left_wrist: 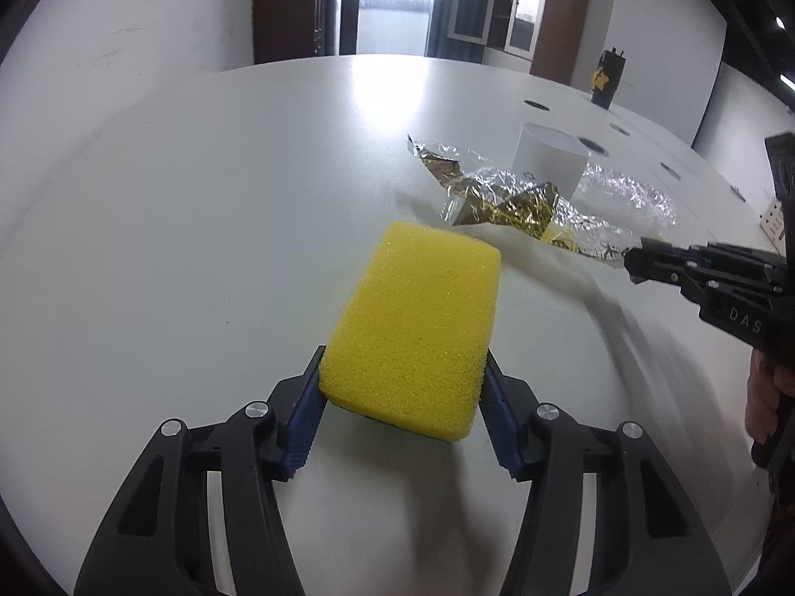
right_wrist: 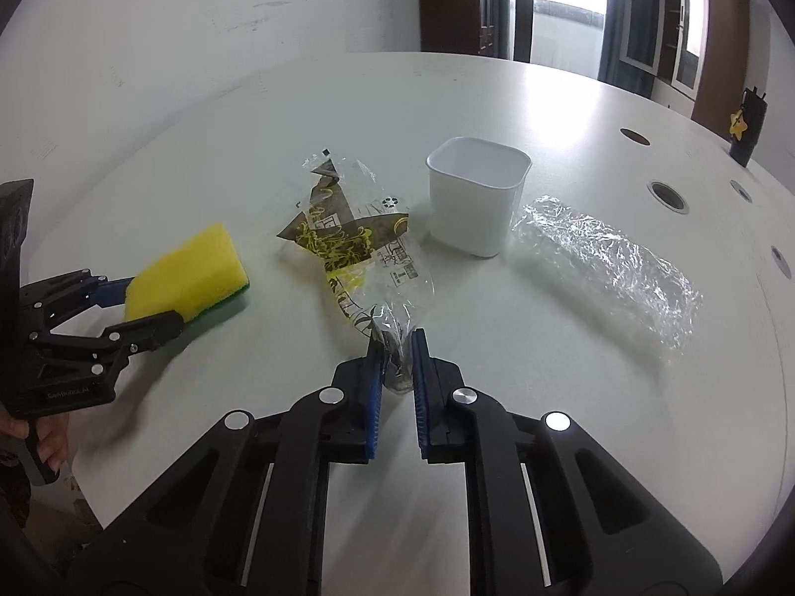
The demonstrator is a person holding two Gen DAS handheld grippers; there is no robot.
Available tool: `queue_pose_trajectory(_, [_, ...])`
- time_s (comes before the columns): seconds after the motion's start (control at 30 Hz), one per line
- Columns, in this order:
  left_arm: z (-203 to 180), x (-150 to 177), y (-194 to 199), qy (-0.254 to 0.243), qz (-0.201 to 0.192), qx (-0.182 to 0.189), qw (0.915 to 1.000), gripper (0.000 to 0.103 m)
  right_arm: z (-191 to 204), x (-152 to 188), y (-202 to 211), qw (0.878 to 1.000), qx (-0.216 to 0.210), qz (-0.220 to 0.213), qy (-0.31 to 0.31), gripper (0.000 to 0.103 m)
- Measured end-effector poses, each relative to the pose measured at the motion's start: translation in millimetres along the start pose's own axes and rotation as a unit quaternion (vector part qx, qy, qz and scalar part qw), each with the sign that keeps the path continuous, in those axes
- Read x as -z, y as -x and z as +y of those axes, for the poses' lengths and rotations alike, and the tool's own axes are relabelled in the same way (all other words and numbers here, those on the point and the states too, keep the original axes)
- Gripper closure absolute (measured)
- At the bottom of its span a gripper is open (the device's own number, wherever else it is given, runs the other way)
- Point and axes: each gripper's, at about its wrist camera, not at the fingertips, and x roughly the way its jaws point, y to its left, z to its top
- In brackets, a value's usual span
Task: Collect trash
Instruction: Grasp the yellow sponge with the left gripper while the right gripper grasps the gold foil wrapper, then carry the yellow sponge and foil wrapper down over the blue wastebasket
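Pinched between our left gripper's point(left_wrist: 402, 377) blue pads, the yellow sponge point(left_wrist: 415, 328) sits with its near end squeezed and its green underside just above the white table point(left_wrist: 198, 198); the jaws stand about a sponge-width apart. Our right gripper point(right_wrist: 397, 352) has its jaws nearly together, clamping the twisted near end of a clear snack wrapper point(right_wrist: 348, 243) printed in gold and brown. That wrapper stretches away from the pads across the tabletop, ending near a white square plastic cup point(right_wrist: 474, 193) that stands upright just right of it. To the right of the cup lies a crumpled clear plastic film point(right_wrist: 611, 258). We see round cable holes point(right_wrist: 668, 194) along the table's far right, a dark bottle with a yellow star point(right_wrist: 745, 124) beyond them, and a bright doorway point(right_wrist: 566, 5) in the far wall.
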Motion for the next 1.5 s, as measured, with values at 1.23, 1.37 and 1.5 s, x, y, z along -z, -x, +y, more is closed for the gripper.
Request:
queue_pose_trajectory(1.23, [-52, 152, 129, 0.027, -0.105, 0.027, 0.9937, 0.048, 57, 180, 135, 0.993, -0.007, -0.105, -0.049, 0.093])
queue_pose_trajectory(1.37, [-58, 163, 136, 0.025, -0.101, 0.027, 0.9942, 0.048, 60, 198, 149, 0.994, -0.007, -0.102, -0.045, 0.093])
queue_pose_trajectory(1.5, [-66, 179, 143, 0.01, -0.089, 0.021, 0.9957, 0.048, 65, 218, 164, 0.995, 0.004, -0.095, -0.035, 0.093])
